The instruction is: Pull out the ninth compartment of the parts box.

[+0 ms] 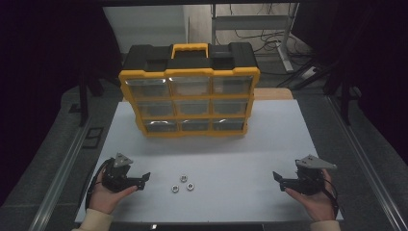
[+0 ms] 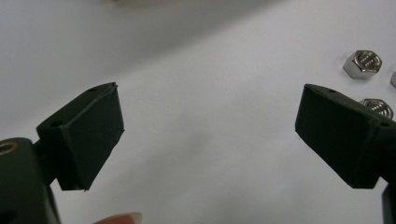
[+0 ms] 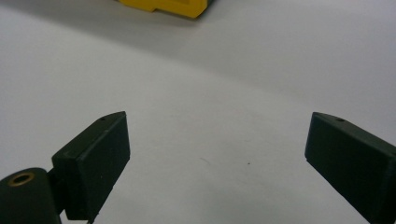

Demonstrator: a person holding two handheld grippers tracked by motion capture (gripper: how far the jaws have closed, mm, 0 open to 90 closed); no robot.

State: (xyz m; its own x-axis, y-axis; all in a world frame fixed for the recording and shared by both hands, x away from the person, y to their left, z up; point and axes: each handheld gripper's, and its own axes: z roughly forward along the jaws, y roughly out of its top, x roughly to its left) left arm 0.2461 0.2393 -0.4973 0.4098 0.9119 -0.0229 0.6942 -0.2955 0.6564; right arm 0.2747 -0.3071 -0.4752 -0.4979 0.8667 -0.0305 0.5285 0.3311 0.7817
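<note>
Three shiny steel hex nuts (image 1: 183, 184) lie close together on the white table (image 1: 216, 159), near its front edge. My left gripper (image 1: 143, 179) rests at the front left, just left of the nuts, jaws wide open with nothing between them. In the left gripper view (image 2: 210, 135) one nut (image 2: 362, 63) lies beyond the right jaw and another nut (image 2: 379, 107) peeks out behind it. My right gripper (image 1: 278, 179) sits at the front right, open and empty, pointing toward the middle; the right gripper view (image 3: 217, 158) looks over bare table.
A yellow and black organiser box (image 1: 189, 94) with clear drawers stands upright at the back middle of the table; its yellow corner (image 3: 163, 7) tops the right gripper view. Metal rails run along both table sides. Dark floor and cables lie behind.
</note>
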